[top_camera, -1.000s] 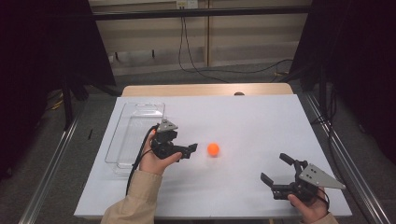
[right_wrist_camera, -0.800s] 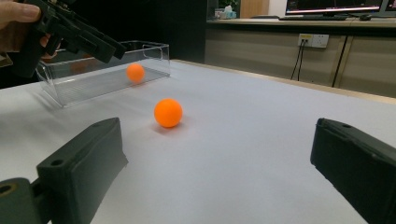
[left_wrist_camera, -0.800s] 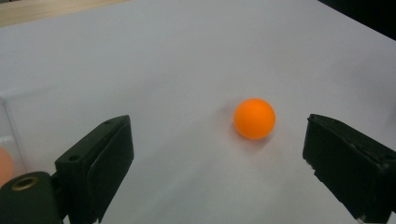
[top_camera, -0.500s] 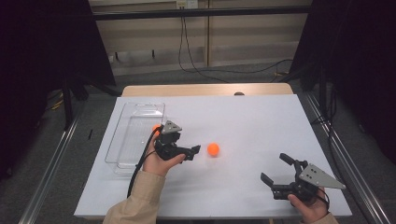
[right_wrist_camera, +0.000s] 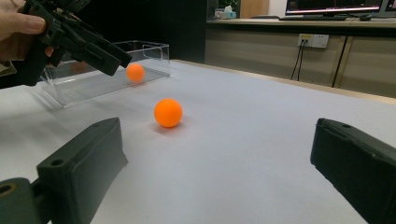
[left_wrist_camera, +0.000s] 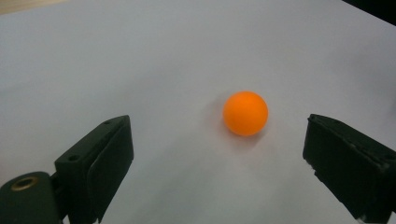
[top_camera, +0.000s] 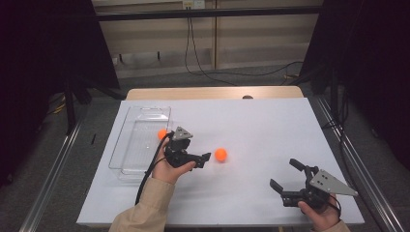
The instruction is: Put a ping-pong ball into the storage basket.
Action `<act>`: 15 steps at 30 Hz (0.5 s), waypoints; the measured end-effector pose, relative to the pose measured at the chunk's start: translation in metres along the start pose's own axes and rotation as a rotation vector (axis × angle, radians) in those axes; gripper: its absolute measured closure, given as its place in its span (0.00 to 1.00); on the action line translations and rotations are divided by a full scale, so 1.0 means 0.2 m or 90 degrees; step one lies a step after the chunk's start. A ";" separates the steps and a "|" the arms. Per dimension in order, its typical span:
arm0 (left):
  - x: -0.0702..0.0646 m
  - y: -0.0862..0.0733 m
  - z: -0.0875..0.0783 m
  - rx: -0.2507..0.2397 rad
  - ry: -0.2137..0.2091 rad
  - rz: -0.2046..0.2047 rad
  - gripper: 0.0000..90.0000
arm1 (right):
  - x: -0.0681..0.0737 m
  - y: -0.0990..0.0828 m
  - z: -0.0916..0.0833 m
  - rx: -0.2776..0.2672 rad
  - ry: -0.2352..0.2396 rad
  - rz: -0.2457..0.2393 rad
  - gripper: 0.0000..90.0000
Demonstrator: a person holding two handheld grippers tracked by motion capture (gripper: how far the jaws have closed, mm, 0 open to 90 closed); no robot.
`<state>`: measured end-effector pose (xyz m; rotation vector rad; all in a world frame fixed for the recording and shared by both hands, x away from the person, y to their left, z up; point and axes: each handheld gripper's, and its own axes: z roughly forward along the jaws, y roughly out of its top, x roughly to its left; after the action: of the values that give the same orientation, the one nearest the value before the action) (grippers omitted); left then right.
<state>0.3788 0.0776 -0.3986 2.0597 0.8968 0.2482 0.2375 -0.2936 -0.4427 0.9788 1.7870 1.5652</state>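
An orange ball point(top_camera: 221, 154) rests on the white table point(top_camera: 270, 130), near its middle and somewhat toward the left edge. The left gripper point(top_camera: 205, 158), held in the person's left hand point(top_camera: 170, 169), points at the ball from the left; its jaws stand wide apart, with the ball just ahead of the tips and touching neither, as the left gripper view point(left_wrist_camera: 245, 113) confirms. A second orange ball point(top_camera: 162, 134) lies inside a clear plastic tray point(top_camera: 140, 116) set along the table's left edge, just behind the left gripper. The right gripper point(top_camera: 286, 175), held in the right hand point(top_camera: 319, 215), sits near the front right corner, well apart from the ball, its jaws likewise spread and empty. Beyond the table's far edge a strip of bare wood point(top_camera: 212, 93) shows.
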 end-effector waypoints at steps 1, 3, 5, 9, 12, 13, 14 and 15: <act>0.00 0.00 0.00 -0.002 -0.001 0.000 0.09 | 0.00 0.00 0.00 0.000 0.000 0.000 0.02; 0.00 0.00 0.00 0.000 -0.001 0.003 0.09 | 0.00 0.00 0.00 0.001 0.001 -0.001 0.02; 0.00 0.00 0.01 0.002 0.001 0.004 0.09 | 0.00 0.00 0.00 0.001 0.001 -0.002 0.02; 0.00 0.00 0.01 -0.001 0.001 0.000 0.09 | 0.00 0.00 0.00 0.001 0.000 0.000 0.02; 0.00 0.00 0.02 -0.002 0.004 0.005 0.09 | 0.00 0.00 0.00 0.001 0.000 -0.001 0.02; 0.00 0.00 0.02 -0.002 0.005 0.012 0.08 | 0.00 0.00 0.00 0.001 -0.001 -0.001 0.02; -0.01 0.00 0.02 -0.004 0.006 0.009 0.08 | 0.00 0.00 0.00 0.001 0.000 -0.001 0.02; -0.01 0.00 0.03 -0.005 0.006 0.010 0.08 | 0.00 0.00 0.00 0.001 0.000 -0.001 0.02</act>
<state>0.3797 0.0735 -0.4024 2.0598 0.8845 0.2696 0.2373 -0.2938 -0.4427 0.9776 1.7884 1.5629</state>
